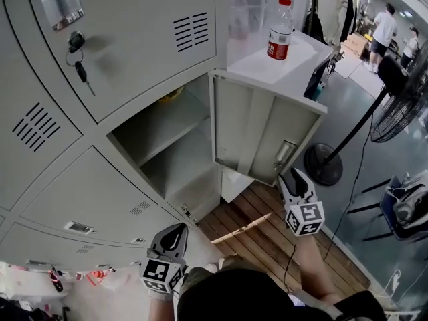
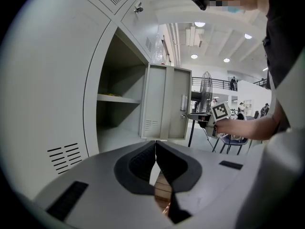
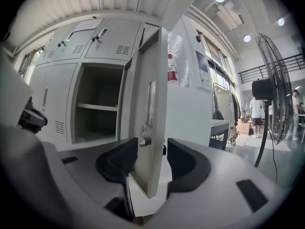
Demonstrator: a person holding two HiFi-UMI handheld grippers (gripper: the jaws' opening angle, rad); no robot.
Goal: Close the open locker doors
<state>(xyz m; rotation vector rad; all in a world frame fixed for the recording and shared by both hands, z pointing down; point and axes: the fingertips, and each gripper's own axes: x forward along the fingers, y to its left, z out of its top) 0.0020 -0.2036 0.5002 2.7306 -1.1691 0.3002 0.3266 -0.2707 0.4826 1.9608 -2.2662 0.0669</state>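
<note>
Straddling the locker door (image 3: 152,80), the right gripper (image 3: 151,152) holds its fingers apart.

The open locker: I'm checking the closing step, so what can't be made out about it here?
- Yellow thing on the shelf: head view, mostly hidden by the opening's top edge; too small in both gripper views.
- Door outer face: head view, turned away.
- Whether the right gripper pads touch the door edge between its open jaws: right gripper view, unclear.
</note>
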